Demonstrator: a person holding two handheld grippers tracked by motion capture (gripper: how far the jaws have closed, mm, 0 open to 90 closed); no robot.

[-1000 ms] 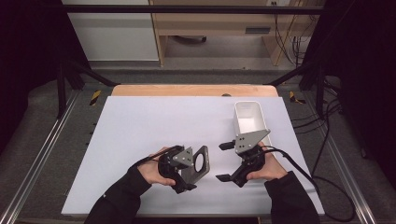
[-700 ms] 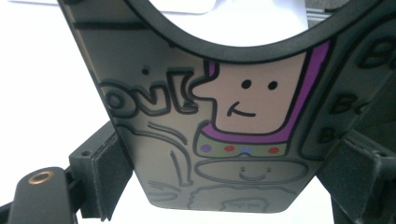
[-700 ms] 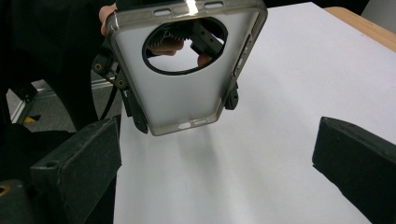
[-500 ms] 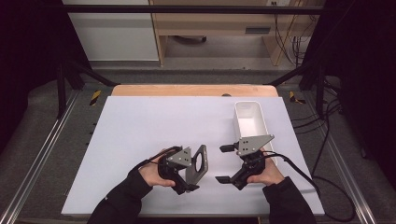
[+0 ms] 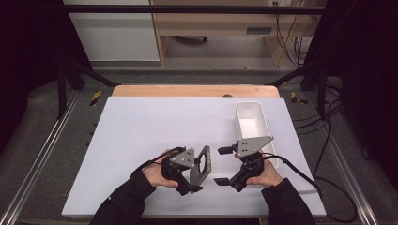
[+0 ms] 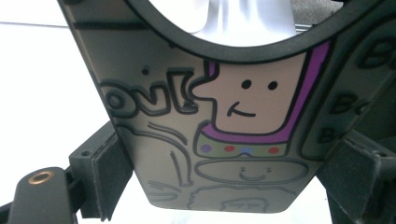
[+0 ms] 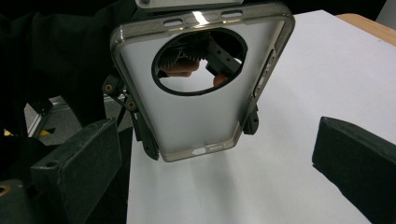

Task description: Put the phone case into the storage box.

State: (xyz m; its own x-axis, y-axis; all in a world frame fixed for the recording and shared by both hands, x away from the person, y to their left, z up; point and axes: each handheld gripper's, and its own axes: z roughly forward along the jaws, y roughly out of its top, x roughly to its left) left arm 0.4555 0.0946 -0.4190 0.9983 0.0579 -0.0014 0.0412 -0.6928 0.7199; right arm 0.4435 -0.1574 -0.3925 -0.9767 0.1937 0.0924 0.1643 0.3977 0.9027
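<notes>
left gripper (image 5: 197, 174) holds a thin grey phone case with a round camera cutout and cartoon print (image 5: 203, 162) by its side edges, upright just above the white table (image 5: 141, 126). right gripper (image 5: 225, 165) jaws spread wide, empty, facing it. case looks light, bendy, probably a bit slippery; best taken by the long side rims, not the cutout. white rectangular bin (image 5: 251, 119) beyond.

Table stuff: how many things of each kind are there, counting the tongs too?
Tongs: 2, the left tongs and the right tongs
Phone case: 1, the phone case, held in the left tongs
White bin: 1, the white bin
Total: 4
</notes>
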